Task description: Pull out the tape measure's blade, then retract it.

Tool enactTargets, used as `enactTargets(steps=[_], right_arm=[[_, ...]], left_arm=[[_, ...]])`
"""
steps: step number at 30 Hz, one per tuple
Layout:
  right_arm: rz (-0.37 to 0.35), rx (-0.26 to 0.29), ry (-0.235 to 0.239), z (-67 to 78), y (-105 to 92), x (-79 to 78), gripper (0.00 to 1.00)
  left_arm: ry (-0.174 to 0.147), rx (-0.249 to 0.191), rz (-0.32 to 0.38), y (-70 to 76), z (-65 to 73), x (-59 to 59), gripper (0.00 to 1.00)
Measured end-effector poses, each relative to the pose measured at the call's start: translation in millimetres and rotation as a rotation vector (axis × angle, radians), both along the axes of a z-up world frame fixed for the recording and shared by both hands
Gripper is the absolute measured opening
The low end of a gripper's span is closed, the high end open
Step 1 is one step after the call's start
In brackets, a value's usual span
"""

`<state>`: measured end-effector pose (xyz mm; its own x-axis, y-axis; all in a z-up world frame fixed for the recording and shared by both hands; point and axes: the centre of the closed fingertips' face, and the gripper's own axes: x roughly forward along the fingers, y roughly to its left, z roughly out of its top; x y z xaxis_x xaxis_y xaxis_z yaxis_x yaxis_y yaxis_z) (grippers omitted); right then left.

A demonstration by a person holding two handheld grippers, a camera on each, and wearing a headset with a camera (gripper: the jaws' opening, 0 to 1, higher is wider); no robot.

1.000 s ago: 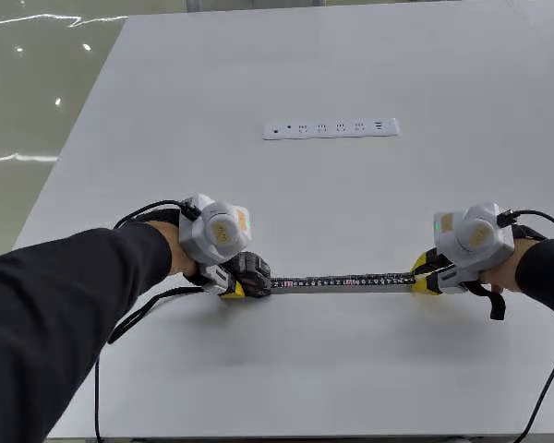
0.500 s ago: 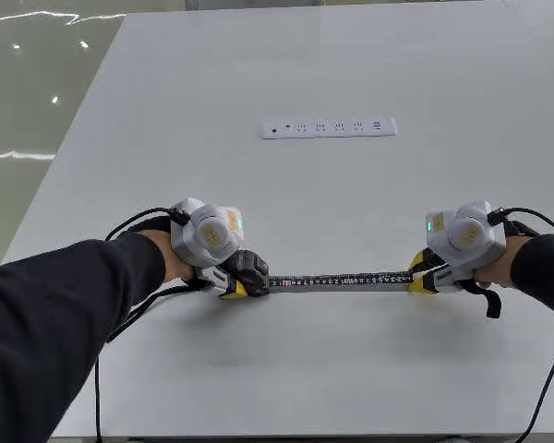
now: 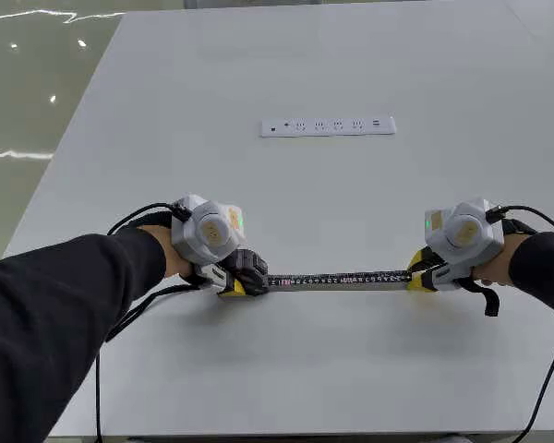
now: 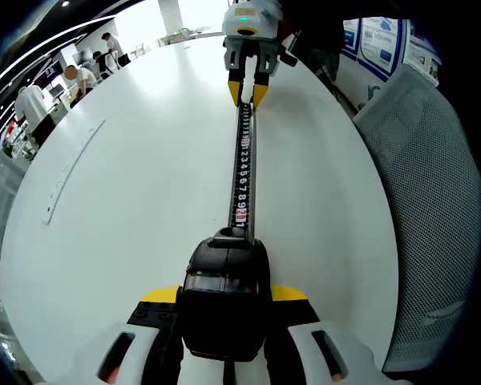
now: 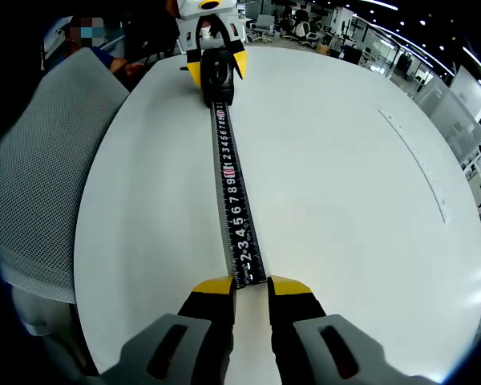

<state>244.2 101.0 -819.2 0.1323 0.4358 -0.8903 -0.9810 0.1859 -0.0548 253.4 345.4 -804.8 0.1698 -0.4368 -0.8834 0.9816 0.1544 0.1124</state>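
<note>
Two black sleeves (image 3: 65, 305) reach in from the near edge of a white surface (image 3: 351, 369), each hand holding one of two grippers, with one tape measure (image 3: 249, 270) between them. The left gripper (image 3: 238, 284) has its yellow-tipped jaws clamped on either side of the black case, which rests on the surface close to the near edge. From the case a single blade (image 3: 342, 279) runs flat across the surface to the right gripper (image 3: 417, 275). In the right gripper view its jaws stand narrow, pinched on the blade's tip at the low numbers. The left gripper view looks along the blade, numbers climbing toward the case, to the other gripper at the far end. One dark cable trails from each gripper toward the near edge. Farther back, well apart from the grippers, lies one white power strip (image 3: 328, 126), parallel to the blade, and glossy floor shows beyond the surface's left edge. Compared with a second ago and half a second ago, little differs. The blade spans about the same stretch, each gripper holds the same end, and the power strip lies where it was.
</note>
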Motion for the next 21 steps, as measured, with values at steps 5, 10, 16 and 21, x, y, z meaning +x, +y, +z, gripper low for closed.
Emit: enactTargets(steps=[5,10,16,21], right_arm=[[-0.003,-0.011,-0.018,-0.1,-0.6,0.7,0.13],[-0.074,0.031,-0.026,1.1,1.8,6.4,0.21],[-0.205,0.087,-0.05,15.8,1.5,14.2,0.32],[-0.317,0.123,-0.081,26.7,-6.2,12.9,0.46]], left_arm=[[-0.013,-0.007,-0.006,3.8,3.4,1.5,0.36],[0.004,-0.065,0.138,10.0,11.5,9.3,0.47],[0.015,-0.148,0.286,24.1,24.6,11.3,0.67],[0.014,-0.252,0.397,35.7,37.3,7.9,0.79]])
